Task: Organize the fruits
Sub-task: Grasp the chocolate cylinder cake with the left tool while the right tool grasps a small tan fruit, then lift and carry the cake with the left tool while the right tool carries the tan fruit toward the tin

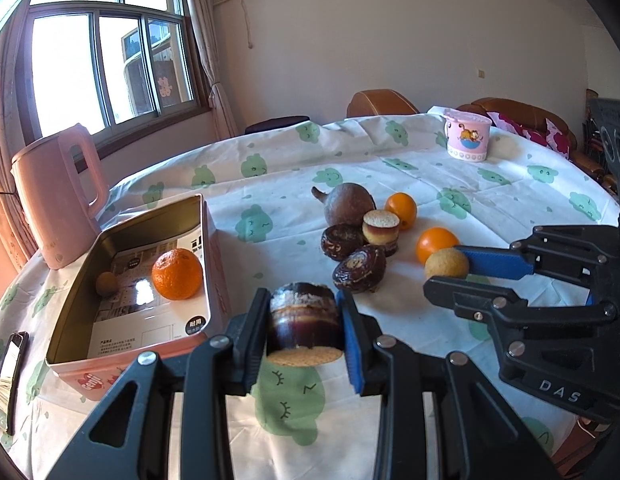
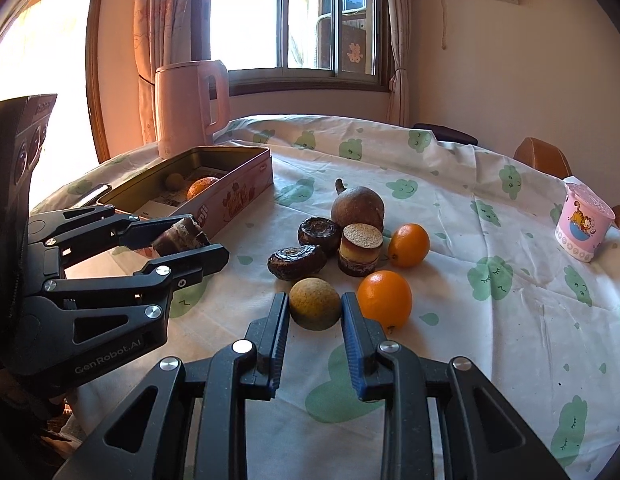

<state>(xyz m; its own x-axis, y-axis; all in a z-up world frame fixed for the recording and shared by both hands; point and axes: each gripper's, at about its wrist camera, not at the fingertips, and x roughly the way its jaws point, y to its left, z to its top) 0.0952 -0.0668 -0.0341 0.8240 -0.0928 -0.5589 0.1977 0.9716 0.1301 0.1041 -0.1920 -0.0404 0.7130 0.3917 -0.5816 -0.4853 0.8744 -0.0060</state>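
My left gripper is shut on a dark purple sugarcane piece and holds it above the cloth, right of the open pink tin. The tin holds a mandarin and a small tan fruit. My right gripper has a tan round fruit between its fingertips; the jaws are close around it, contact unclear. On the cloth lie two oranges, two dark water chestnuts, a cut sugarcane piece and a brown pear-shaped fruit.
A pink kettle stands behind the tin. A phone lies by the table's left edge. A pink cartoon cup stands at the far right. Brown chairs sit beyond the table.
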